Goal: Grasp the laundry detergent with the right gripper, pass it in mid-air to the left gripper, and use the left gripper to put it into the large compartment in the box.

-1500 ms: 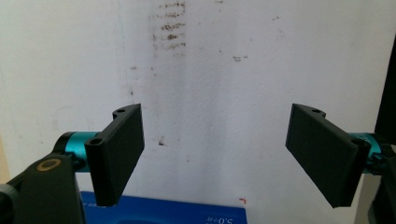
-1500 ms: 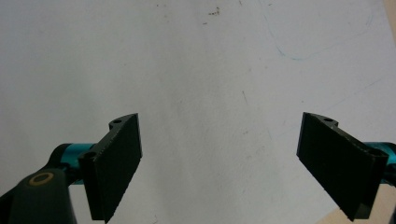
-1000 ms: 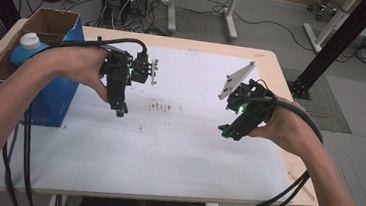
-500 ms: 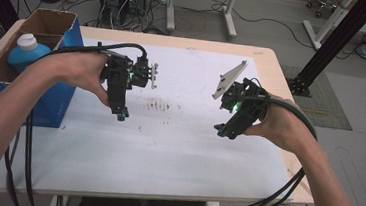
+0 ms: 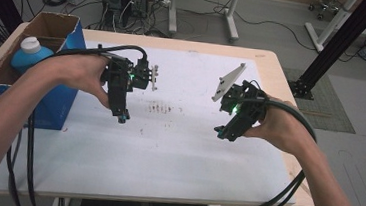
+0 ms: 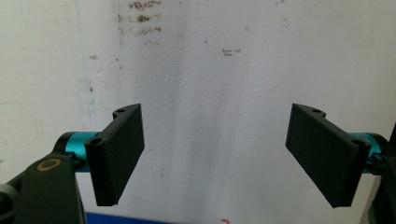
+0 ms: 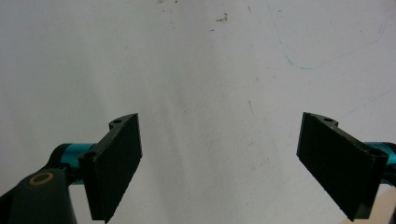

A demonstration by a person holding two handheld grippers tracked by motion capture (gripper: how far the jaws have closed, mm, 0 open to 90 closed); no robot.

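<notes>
Little differs from the earlier frames: both hands hold position over the white tabletop (image 5: 181, 153). Left gripper (image 5: 122, 119) points down, jaws apart, nothing between them; a patch of brown stains (image 5: 160, 108) lies just beside its tips, toward the right gripper. Right gripper (image 5: 221, 133), well apart from the left, also has jaws apart and empty over bare sheet. Stains unmoved.

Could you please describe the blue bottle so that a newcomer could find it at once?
Start at the white table and go to its far left edge, where an open cardboard box with blue sides stands. The blue bottle stands inside it, marked out by its white cap.
</notes>
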